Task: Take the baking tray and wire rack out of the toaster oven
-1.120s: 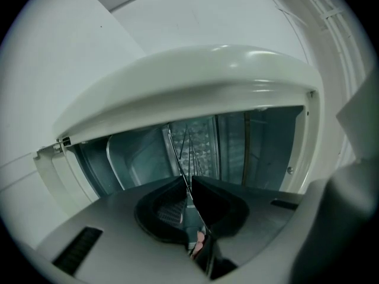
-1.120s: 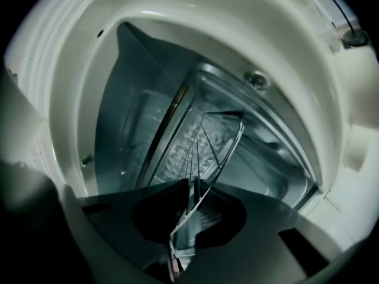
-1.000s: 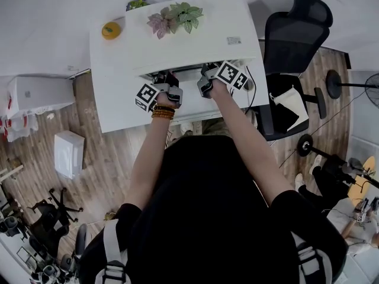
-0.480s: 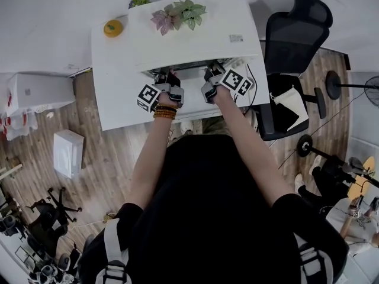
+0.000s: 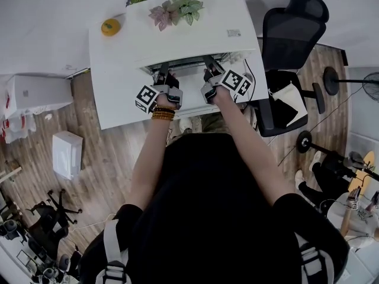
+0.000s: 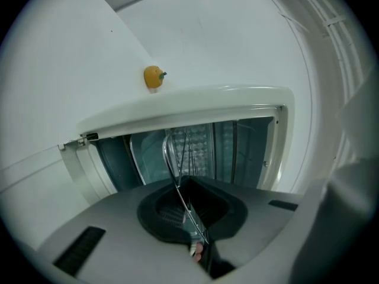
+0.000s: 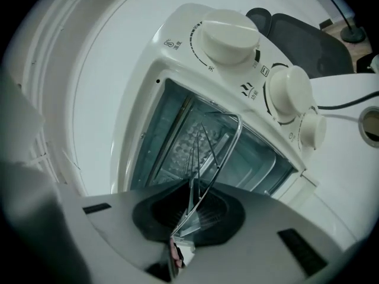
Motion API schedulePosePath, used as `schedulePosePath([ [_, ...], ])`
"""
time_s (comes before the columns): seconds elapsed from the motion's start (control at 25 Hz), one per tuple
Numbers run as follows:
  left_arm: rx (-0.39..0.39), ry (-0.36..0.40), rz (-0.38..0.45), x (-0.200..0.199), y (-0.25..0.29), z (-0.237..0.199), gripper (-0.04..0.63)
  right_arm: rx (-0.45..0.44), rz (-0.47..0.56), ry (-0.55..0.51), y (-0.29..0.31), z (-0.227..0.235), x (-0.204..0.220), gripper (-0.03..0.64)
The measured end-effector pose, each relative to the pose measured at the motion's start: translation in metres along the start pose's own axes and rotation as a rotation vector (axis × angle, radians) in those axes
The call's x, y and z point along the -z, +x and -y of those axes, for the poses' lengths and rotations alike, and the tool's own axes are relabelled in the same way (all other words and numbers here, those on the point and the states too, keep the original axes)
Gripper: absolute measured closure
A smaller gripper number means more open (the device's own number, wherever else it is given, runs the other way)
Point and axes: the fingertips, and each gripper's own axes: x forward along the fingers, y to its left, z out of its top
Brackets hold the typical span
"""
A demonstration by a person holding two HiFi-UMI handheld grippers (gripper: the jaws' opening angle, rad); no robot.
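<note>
The white toaster oven (image 5: 189,34) stands open on the white table (image 5: 118,99). Its wire rack (image 5: 186,64) sticks out of the mouth. My left gripper (image 5: 164,76) is shut on the rack's front bar near its left end, and the thin wire (image 6: 177,152) runs between the closed jaws of that gripper (image 6: 192,220). My right gripper (image 5: 208,76) is shut on the same bar near its right end, where the bar (image 7: 228,141) curves into the closed jaws of that gripper (image 7: 188,215). Behind the rack, a dimpled metal surface (image 7: 189,139) shows inside the oven; I cannot tell if it is the baking tray.
An orange (image 5: 110,27) lies on the table left of the oven, also seen past the left gripper as a small orange (image 6: 154,77). Potted plants (image 5: 176,12) stand behind. The oven's knobs (image 7: 230,35) face right. A black office chair (image 5: 293,34) stands to the right, a white box (image 5: 67,152) on the floor.
My right hand has drawn back a little from the oven mouth towards me, and more of the rack shows in front of the oven. The left hand has barely moved.
</note>
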Motion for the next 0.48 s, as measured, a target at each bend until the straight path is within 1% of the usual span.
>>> schedulePosePath([
  [0.24, 0.005, 0.004, -0.010, 0.004, -0.010, 0.001, 0.571, -0.003, 0.008, 0.001, -0.010, -0.002, 0.005, 0.572],
  [0.48, 0.010, -0.009, -0.016, 0.010, -0.021, 0.003, 0.571, -0.007, 0.014, 0.001, -0.020, -0.004, 0.010, 0.572],
])
